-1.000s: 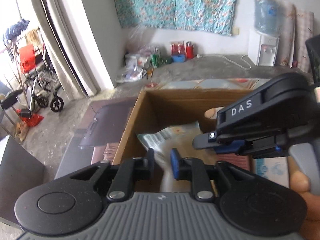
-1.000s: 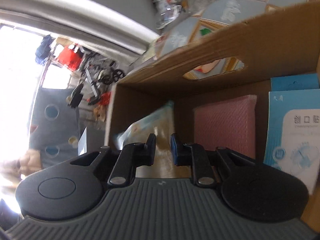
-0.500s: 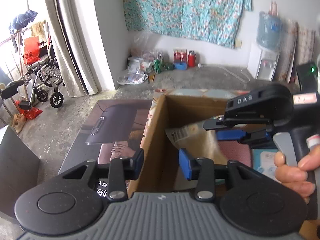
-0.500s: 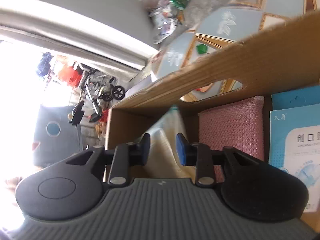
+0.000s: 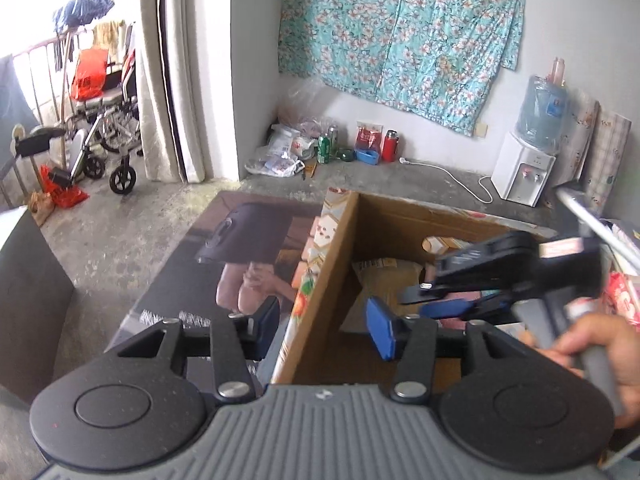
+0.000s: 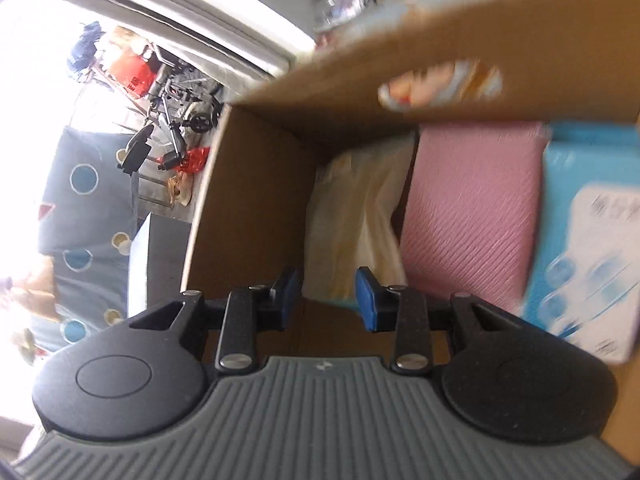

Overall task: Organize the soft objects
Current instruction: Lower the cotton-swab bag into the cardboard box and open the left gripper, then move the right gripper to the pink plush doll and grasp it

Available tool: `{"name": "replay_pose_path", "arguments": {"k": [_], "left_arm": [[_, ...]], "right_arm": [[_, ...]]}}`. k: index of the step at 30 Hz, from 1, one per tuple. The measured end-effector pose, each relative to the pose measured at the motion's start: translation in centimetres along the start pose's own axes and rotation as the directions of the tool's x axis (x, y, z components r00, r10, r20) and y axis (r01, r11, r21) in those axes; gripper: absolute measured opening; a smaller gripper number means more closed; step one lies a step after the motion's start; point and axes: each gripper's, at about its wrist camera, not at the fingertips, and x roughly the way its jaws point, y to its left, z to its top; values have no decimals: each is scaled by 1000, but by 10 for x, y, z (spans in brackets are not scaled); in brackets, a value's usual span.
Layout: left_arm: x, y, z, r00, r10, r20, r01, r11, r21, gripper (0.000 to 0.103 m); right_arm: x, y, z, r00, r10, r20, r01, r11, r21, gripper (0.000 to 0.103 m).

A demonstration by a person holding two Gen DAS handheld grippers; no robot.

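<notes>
Nearest in the left wrist view, the left claw (image 5: 323,330) stands wide apart and holds nothing; its two blue pads straddle the near left wall of the cardboard box (image 5: 320,280), one outside and one inside, which reads as a hand parked clear of the work rather than gripping.

The right claw (image 6: 327,298) is likewise parted and empty, its pads on either side of the near end of the cream plastic packet (image 6: 356,216) without clearly touching it. I judge it is placed there to let the soft packet settle into its slot.

That packet stands on edge in the left part of the box, close to the left wall. Just right of it is the pink textured pad (image 6: 472,216), then the light blue printed pack (image 6: 588,232), all filed side by side so each stays upright against its neighbour.

Farther off, the box's far wall has an oval handle cut-out (image 6: 436,88). In the left view the right claw (image 5: 448,300) hovers over the box interior, blurred.
</notes>
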Motion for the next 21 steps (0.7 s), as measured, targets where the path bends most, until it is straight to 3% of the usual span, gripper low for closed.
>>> {"name": "replay_pose_path", "arguments": {"k": [4, 8, 10, 12, 15, 21], "left_arm": [[-9, 1, -13, 1000, -6, -14, 5, 1000, -23, 50], [-25, -5, -25, 999, -51, 9, 51, 998, -40, 56], [-36, -12, -31, 995, -89, 33, 91, 995, -40, 60], [-44, -23, -38, 990, -135, 48, 137, 990, -28, 62], [-56, -46, -49, 980, -189, 64, 189, 982, 8, 69], [-84, -101, -79, 955, -291, 61, 285, 954, 92, 79]], "right_arm": [[-9, -1, -9, 999, 27, 38, -27, 1000, 5, 32], [-56, 6, -25, 992, 72, 99, -66, 996, -61, 32], [-87, 7, -37, 986, 100, 131, -88, 992, -92, 36], [-121, 5, -53, 978, 113, 177, -91, 988, -128, 50], [-170, -11, -81, 963, 116, 244, -78, 984, -158, 58], [-256, -68, -140, 934, 83, 346, -49, 993, -106, 63]]}}
